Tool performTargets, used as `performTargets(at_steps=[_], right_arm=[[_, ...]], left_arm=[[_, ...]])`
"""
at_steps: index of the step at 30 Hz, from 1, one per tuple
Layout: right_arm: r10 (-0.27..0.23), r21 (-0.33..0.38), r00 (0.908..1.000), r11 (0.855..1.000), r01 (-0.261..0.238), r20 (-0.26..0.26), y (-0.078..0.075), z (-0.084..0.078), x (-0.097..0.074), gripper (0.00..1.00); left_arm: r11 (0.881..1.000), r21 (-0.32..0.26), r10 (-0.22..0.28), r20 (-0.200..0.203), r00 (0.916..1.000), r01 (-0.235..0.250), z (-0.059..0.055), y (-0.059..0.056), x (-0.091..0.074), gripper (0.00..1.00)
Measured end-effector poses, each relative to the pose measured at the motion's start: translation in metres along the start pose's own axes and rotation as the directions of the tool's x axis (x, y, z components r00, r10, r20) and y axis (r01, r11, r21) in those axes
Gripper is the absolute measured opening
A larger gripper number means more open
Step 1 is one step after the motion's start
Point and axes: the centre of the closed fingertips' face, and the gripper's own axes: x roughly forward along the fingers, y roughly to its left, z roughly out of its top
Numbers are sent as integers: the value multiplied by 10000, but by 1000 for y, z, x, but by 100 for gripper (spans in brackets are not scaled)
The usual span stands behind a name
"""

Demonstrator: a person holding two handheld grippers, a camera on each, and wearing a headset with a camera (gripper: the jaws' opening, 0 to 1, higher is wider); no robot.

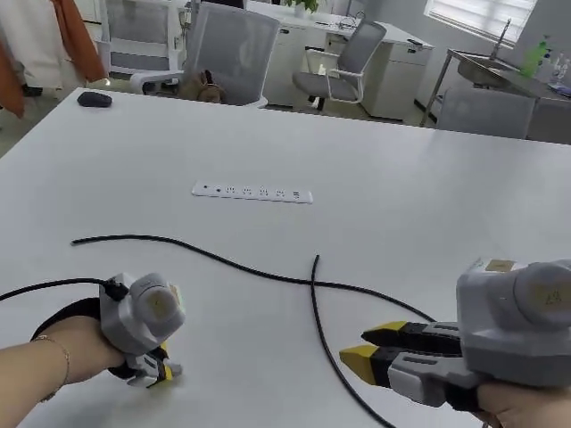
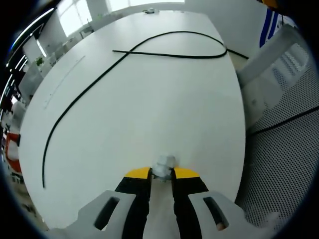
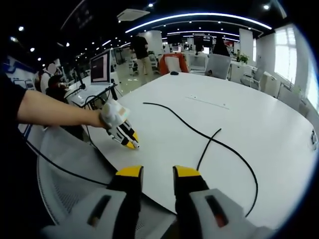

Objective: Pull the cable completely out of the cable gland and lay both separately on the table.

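black cable (image 1: 223,259) lies loose on the white table (image 1: 401,196), crossing over itself near the middle, one end out to the left and another poking up past the crossing. down at the near edge the left gripper (image 1: 165,373) points its yellow tips at the tabletop, and its own view gives the close-up: left gripper (image 2: 162,173) jaws drawn nearly together, pinching a small pale gland (image 2: 163,166) right at the tips. the cable (image 2: 174,56) sits well apart from it, looped across the far side of the table. over on the other side the right gripper (image 1: 357,346) hovers low beside the cable; its own view shows the right gripper (image 3: 157,172) jaws parted with a clear gap, nothing between them, looking across at the cable (image 3: 185,124) and the left gripper (image 3: 130,144). farther back, a white power strip (image 1: 252,193) lies flat, and a dark mouse (image 1: 94,99) rests near the far corner.
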Motion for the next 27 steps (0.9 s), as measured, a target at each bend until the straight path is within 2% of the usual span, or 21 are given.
performTargets(at_steps=[1,2,9,13,17,24,25,26,27], right_arm=[[-25,18,10000,10000,25,35,0,0,-2,24],[-43,48,10000,10000,42,60,0,0,-3,24],[-128,132,9999,9998,128,-14,-1,-4,-6,24],[-99,103,10000,9999,99,-4,1,-2,-5,24],[-6,13,10000,10000,6,-23,2,0,-1,24],[311,-188,9994,9993,-314,-156,5,5,11,24],[411,-244,9989,9988,-417,-211,6,6,15,25],[436,-260,9988,9987,-442,-230,6,6,16,25],[501,-292,9983,9983,-510,-305,5,5,19,25]], left_arm=[[10000,18,3,-21,10000,-3,0,0,0,18],[10000,-54,-11,128,9999,11,2,1,-1,18],[9998,-48,-200,114,9997,200,3,3,-1,20],[9996,-196,-206,143,9997,209,1,4,-4,38],[9997,-135,-196,70,9998,197,-2,4,-15,41],[9997,-258,-44,461,9989,56,-5,-1,-62,51],[9988,-480,9,682,9977,24,-4,-5,-79,52],[9985,-543,19,747,9972,22,-4,-6,-83,53],[9967,-811,74,1027,9947,9,-3,-9,-96,53]])
